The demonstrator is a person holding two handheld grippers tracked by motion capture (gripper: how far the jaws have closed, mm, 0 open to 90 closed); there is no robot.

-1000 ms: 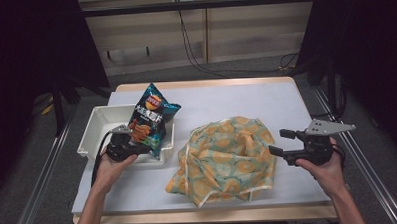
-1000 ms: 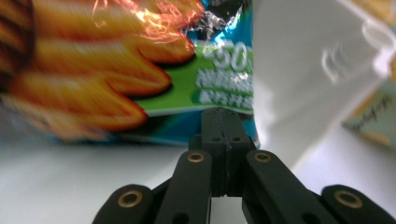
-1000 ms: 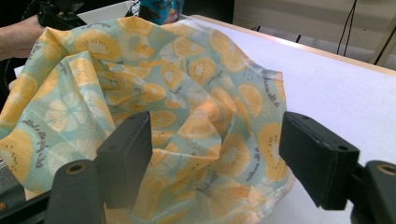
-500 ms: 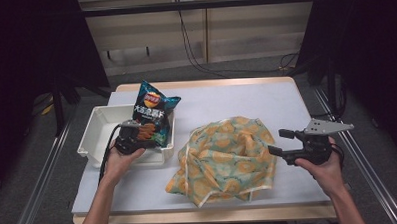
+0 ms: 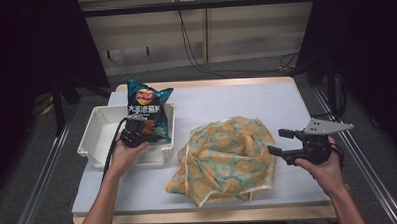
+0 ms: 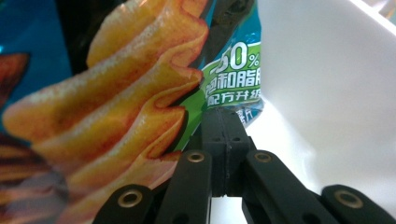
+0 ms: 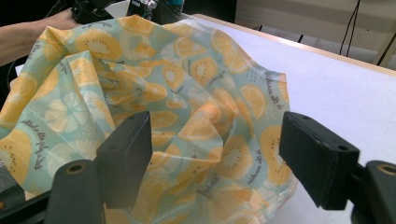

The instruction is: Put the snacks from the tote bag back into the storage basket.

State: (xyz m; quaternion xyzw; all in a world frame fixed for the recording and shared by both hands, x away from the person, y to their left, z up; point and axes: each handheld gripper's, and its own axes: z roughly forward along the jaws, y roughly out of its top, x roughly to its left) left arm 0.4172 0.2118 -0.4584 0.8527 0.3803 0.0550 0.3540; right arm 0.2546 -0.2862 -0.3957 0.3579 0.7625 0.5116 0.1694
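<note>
Chip bag (image 5: 147, 112) stands upright over the white bin (image 5: 99, 129), against its right wall, pinched at its lower edge by the left gripper (image 5: 135, 130); the left gripper view shows the jaws pressed fully together on the bag's corner (image 6: 233, 116). Right gripper (image 5: 281, 141) hovers with jaws spread wide and holding nothing, just beside the right edge of the crumpled fruit-print cloth (image 5: 228, 158) on the table (image 5: 246, 98).

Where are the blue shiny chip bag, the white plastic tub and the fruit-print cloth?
blue shiny chip bag (image 5: 147, 110), high view, on its printed front.
white plastic tub (image 5: 101, 126), high view, on its bare inside floor.
fruit-print cloth (image 5: 228, 156), high view, on its crumpled middle.
</note>
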